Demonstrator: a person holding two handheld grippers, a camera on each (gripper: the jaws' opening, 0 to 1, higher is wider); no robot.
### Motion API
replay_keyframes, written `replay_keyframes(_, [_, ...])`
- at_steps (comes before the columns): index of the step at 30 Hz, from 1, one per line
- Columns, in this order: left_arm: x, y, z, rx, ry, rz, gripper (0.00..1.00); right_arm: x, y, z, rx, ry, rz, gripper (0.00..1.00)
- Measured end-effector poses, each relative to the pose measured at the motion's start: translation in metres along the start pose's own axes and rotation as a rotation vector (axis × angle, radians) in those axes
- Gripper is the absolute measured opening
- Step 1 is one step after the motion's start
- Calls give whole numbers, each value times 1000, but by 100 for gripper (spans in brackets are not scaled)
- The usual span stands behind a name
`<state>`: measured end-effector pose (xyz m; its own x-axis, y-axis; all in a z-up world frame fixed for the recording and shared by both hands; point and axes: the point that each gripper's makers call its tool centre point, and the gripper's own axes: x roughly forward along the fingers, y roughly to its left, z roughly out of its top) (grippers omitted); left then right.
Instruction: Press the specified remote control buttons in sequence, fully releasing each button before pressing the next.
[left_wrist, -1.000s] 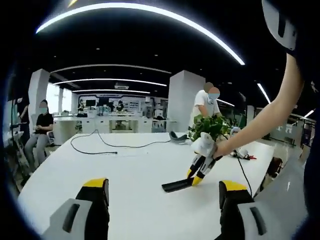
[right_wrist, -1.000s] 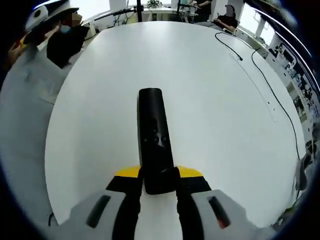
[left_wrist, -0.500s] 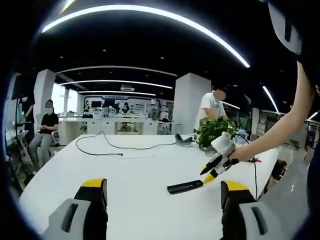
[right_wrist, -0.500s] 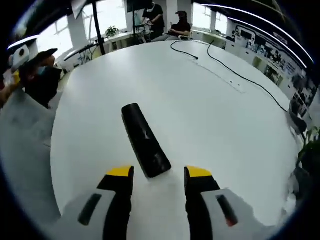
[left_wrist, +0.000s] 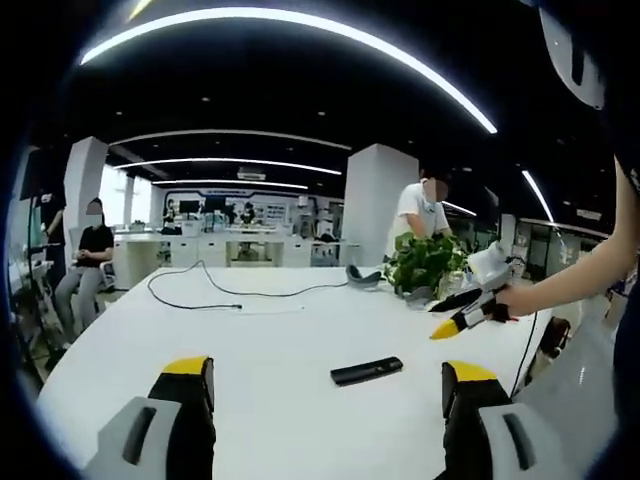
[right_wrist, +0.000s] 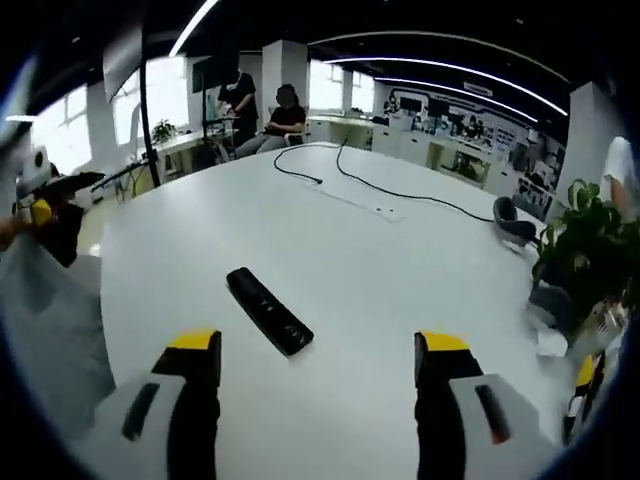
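Remote control (right_wrist: 268, 310) lies flat on the white counter (right_wrist: 380, 300), untouched; no legible markings. Left claw (left_wrist: 325, 385) and right claw (right_wrist: 318, 355) both stand apart, empty.

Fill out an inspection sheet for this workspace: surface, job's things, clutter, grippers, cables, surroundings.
Surface: white table, large with a rounded edge, mostly bare.
Job's things: black remote control lying flat on the table, apart from both grippers.
Clutter: potted plant and a dark headset-like object near the far edge; small items beside the plant too blurred to name.
Grippers: left gripper open, jaws wide, holding nothing; right gripper open, raised above the table, remote ahead of it.
Cables: black cable looping across the far side of the table.
Surroundings: open office with ceiling light strips, white pillars, a seated person and a standing person.
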<state>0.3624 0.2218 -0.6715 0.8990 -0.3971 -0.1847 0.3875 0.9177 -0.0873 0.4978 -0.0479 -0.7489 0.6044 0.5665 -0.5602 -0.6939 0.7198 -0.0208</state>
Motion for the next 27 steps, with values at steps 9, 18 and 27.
replay_keyframes(9, [1, -3, 1, 18, -2, -13, 99, -33, 5, 8, 50, -89, -83, 100])
replay_keyframes(18, [0, -3, 1, 33, 0, -9, 99, -76, 24, -2, 57, -113, -132, 100])
replay_keyframes(27, [1, -6, 2, 41, -6, -19, 100, -115, 39, -3, 21, -136, -187, 100])
